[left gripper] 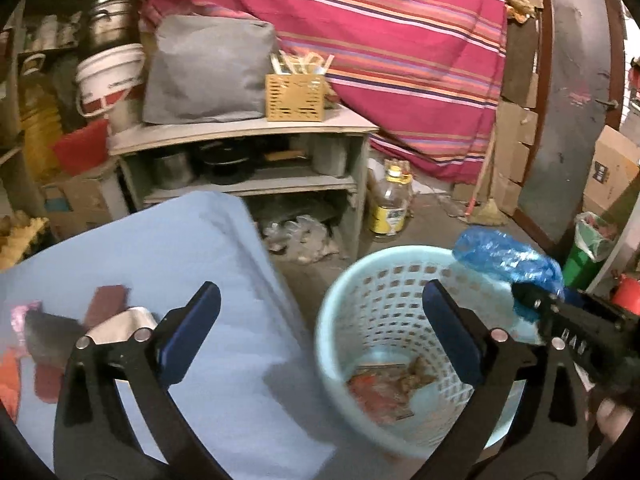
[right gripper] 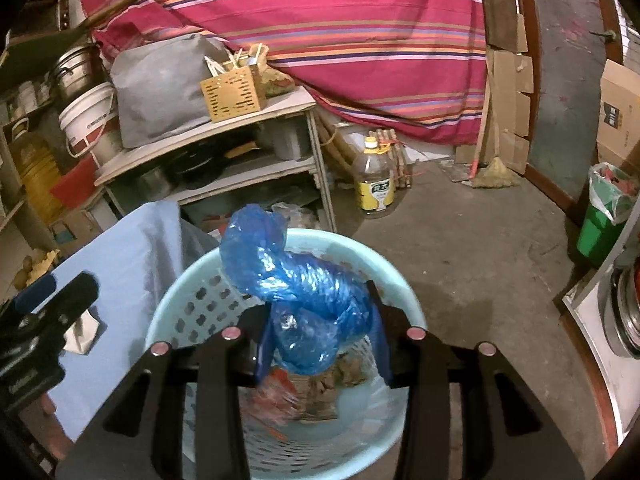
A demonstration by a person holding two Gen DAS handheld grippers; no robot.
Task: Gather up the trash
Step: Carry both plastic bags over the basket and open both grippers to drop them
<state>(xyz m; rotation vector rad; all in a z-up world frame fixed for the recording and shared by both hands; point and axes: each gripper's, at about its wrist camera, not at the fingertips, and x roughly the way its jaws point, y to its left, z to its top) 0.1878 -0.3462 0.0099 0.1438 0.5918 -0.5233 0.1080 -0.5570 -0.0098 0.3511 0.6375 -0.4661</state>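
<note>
Right gripper (right gripper: 320, 344), lower centre: clamps crumpled blue bag (right gripper: 296, 284) above pale basket (right gripper: 192, 280) for dropping; left gripper (left gripper: 320, 332) wide, empty.

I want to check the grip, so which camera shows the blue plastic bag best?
The right wrist view: the blue plastic bag fills its centre, pinched in the right gripper over the basket. The left wrist view shows it only at the right edge.
</note>
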